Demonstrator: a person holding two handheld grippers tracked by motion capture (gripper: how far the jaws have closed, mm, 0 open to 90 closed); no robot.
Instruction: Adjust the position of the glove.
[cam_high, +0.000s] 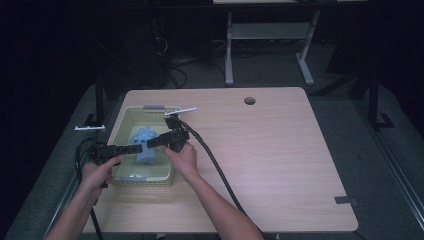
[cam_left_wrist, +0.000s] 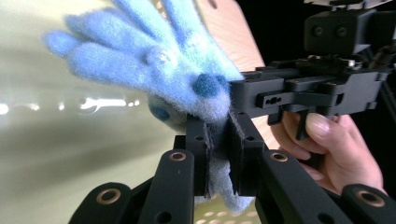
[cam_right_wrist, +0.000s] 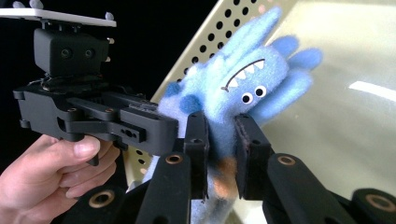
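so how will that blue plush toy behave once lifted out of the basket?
Probably floppy: the blue plush toy squashes thin where the right hand-held gripper pinches it. Likely light, with fuzzy pile that shouldn't slip. The left hand-held gripper pinches only a flap, so it may dangle.

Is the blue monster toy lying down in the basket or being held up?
Held up. Both the left gripper and right gripper pinch the blue plush monster, over the yellow-green basket.
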